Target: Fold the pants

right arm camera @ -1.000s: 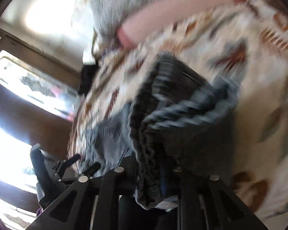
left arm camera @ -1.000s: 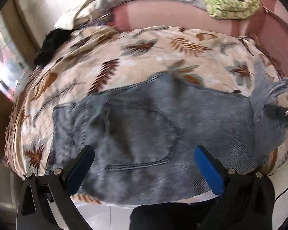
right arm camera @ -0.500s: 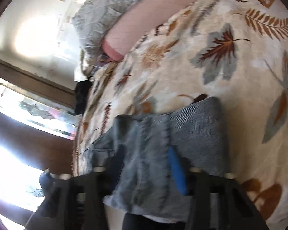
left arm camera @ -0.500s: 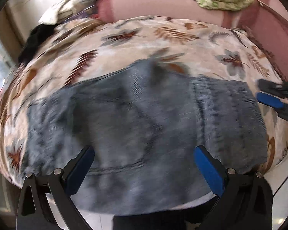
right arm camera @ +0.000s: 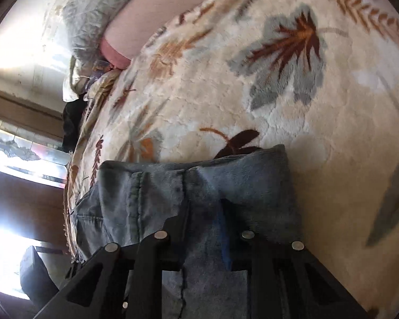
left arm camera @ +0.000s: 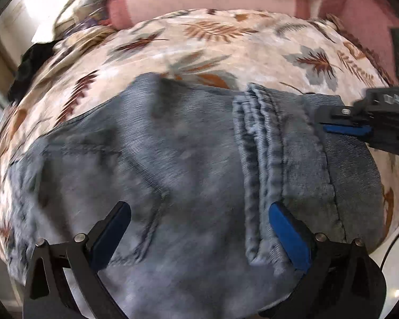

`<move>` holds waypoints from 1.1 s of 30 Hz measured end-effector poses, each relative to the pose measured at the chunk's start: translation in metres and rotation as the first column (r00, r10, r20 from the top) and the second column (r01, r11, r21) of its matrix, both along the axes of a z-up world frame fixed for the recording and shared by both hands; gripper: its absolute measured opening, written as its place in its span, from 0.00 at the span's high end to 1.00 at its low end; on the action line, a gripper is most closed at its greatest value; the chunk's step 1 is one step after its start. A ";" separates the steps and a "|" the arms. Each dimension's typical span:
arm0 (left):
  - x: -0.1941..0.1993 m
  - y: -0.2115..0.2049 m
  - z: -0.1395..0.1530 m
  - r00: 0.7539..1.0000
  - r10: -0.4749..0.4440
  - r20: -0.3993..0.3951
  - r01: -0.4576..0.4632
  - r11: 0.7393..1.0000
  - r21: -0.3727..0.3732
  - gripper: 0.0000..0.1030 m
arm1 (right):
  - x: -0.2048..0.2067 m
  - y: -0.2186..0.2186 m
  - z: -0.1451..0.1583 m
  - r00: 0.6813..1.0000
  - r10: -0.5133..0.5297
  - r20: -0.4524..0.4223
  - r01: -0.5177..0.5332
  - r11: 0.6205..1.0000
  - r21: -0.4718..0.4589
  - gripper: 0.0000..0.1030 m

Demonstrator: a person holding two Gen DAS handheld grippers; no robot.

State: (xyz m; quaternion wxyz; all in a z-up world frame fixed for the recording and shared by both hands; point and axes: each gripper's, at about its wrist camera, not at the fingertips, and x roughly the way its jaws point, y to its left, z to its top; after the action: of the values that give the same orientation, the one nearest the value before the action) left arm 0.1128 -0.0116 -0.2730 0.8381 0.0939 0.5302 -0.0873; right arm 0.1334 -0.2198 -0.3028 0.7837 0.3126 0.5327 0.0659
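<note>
Found pants (left arm camera: 188,164) folded once on blanket (left arm camera: 226,50); left gripper (left arm camera: 199,228) spread wide, empty above denim; right gripper (right arm camera: 204,236) nearly closed, grasp undetermined; further folding judged outstanding.

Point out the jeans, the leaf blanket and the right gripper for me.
jeans (left arm camera: 188,164): left wrist view, middle of the denim.
leaf blanket (right arm camera: 226,85): right wrist view, bare cream pile.
right gripper (left arm camera: 329,126): left wrist view, at its tips on the jeans' right edge.

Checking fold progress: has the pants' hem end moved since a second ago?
Yes. The hem was lifted at the blanket's right edge; now it lies folded leftward over the pants.
</note>
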 end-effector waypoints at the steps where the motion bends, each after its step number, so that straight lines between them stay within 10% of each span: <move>1: -0.003 0.008 0.002 1.000 0.012 0.004 -0.012 1.000 -0.003 0.00 | -0.006 0.004 0.008 1.000 0.006 0.017 -0.006 1.000 0.003 0.77; 10: -0.091 0.159 0.027 0.956 0.270 0.116 -0.266 0.963 -0.046 0.00 | -0.078 0.083 0.069 0.945 0.184 0.269 -0.193 0.981 0.010 0.65; 21: -0.131 0.338 0.033 0.773 0.624 0.113 -0.599 0.778 -0.191 0.00 | -0.120 0.176 0.044 0.820 0.431 0.376 -0.445 0.894 -0.055 0.65; 28: -0.093 0.328 0.021 0.789 0.614 -0.026 -0.576 0.723 -0.382 0.00 | -0.115 0.167 0.030 0.832 0.412 0.371 -0.440 0.898 -0.010 0.65; 33: -0.058 0.297 -0.001 0.816 0.578 -0.028 -0.557 0.771 -0.307 0.00 | -0.113 0.164 0.030 0.834 0.400 0.380 -0.438 0.899 0.016 0.65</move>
State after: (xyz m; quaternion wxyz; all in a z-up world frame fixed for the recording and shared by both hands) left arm 0.0545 0.2852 -0.2741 0.8468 -0.1965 0.4854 0.0932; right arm 0.0203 -0.0557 -0.2731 0.8186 0.2100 0.4280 0.3203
